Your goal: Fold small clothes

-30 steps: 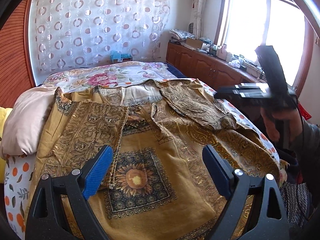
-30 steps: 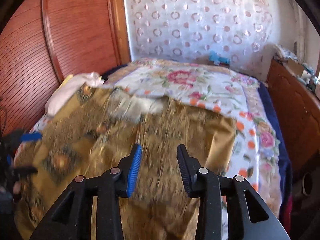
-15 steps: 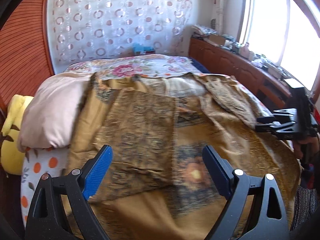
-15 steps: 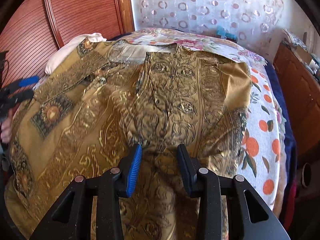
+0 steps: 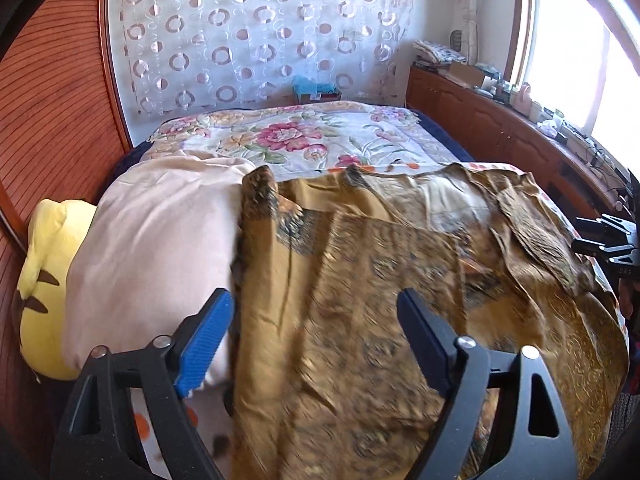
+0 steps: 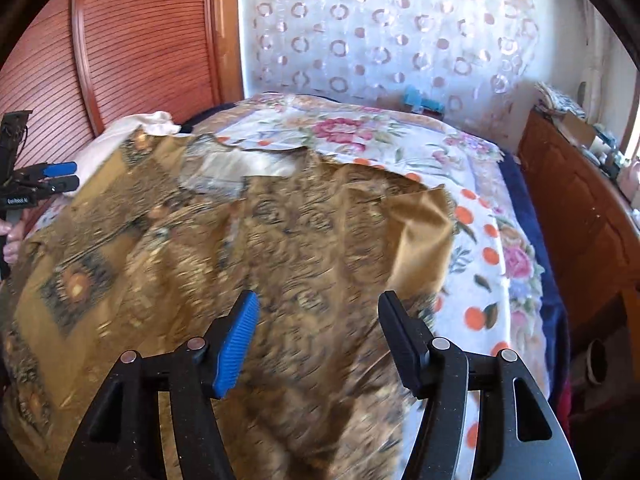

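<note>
Your gold patterned garment [image 5: 360, 288] lies spread and rumpled across the floral bedspread [image 5: 320, 136], one edge against a pink pillow [image 5: 152, 248]. Your left gripper [image 5: 312, 332] is closing, your right gripper [image 6: 316, 332] opening; both hover above the cloth, gripping nothing.

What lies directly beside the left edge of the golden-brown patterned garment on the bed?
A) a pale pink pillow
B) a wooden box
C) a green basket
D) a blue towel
A: the pale pink pillow lies against the left edge of the golden-brown patterned garment, with a yellow plush toy beyond it.
</note>
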